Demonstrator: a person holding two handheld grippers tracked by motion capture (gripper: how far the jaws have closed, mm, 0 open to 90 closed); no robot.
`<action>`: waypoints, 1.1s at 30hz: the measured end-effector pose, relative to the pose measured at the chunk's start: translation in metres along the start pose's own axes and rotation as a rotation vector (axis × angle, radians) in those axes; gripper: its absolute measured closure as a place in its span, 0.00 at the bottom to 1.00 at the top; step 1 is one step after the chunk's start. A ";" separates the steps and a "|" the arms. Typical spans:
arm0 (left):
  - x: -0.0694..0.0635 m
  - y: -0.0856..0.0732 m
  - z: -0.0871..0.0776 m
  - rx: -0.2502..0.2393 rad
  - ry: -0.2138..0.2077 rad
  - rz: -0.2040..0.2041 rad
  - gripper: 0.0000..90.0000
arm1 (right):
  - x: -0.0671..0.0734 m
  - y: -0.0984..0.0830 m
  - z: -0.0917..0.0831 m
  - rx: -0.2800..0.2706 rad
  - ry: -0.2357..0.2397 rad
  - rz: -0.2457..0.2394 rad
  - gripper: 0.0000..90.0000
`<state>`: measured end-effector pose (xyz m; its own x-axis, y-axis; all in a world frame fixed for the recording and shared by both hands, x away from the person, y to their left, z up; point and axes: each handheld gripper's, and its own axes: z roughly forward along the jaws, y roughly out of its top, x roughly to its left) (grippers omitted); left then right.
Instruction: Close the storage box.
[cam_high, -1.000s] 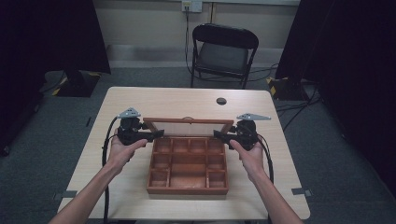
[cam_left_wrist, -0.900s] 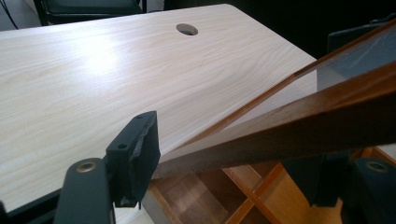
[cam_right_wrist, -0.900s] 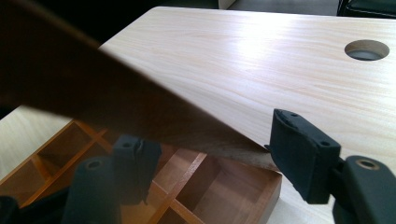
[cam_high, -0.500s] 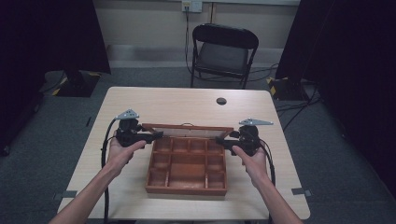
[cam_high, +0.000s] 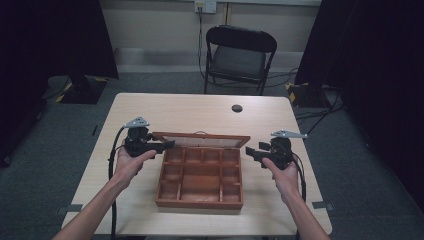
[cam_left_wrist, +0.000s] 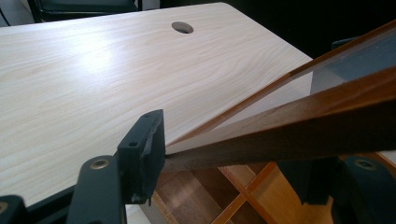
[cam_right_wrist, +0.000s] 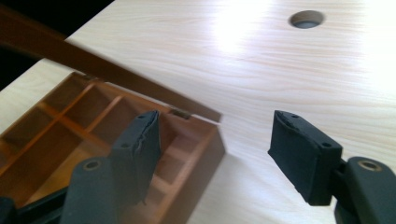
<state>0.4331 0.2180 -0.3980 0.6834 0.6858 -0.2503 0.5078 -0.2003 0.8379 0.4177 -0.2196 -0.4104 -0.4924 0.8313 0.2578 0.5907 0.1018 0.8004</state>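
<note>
Dim room, black chair (cam_high: 240, 52), pale wooden table (cam_high: 190, 112), perhaps carpeted floor (cam_high: 350, 150)

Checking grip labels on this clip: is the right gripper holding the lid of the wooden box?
No. In the right gripper view the right gripper has open jaws with only bare table between them, apart from the wooden box.

No readable text anywhere.
No lettering, label, brand mark or number legible on the wooden compartment box (cam_high: 200, 177), its glazed lid (cam_high: 202, 139), the pale table top (cam_high: 190, 112), the folding chair (cam_high: 240, 55) or the wall outlet (cam_high: 205, 6); yellow-and-black hazard tape (cam_high: 295, 92) on the stand bases at the back, without words.
</note>
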 end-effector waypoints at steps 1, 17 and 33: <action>0.000 0.000 0.000 0.002 0.002 0.001 0.40 | -0.002 0.001 -0.001 -0.003 -0.005 0.006 0.38; -0.010 -0.008 -0.001 0.027 -0.010 0.033 0.27 | 0.011 0.038 -0.015 -0.060 0.070 -0.047 0.43; -0.014 -0.020 -0.002 0.004 -0.008 0.026 0.18 | 0.073 0.071 -0.028 -0.018 0.277 -0.162 0.52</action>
<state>0.4124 0.2140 -0.4098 0.7011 0.6743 -0.2321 0.4915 -0.2210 0.8424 0.4065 -0.1670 -0.3196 -0.7357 0.6245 0.2622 0.4806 0.2086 0.8518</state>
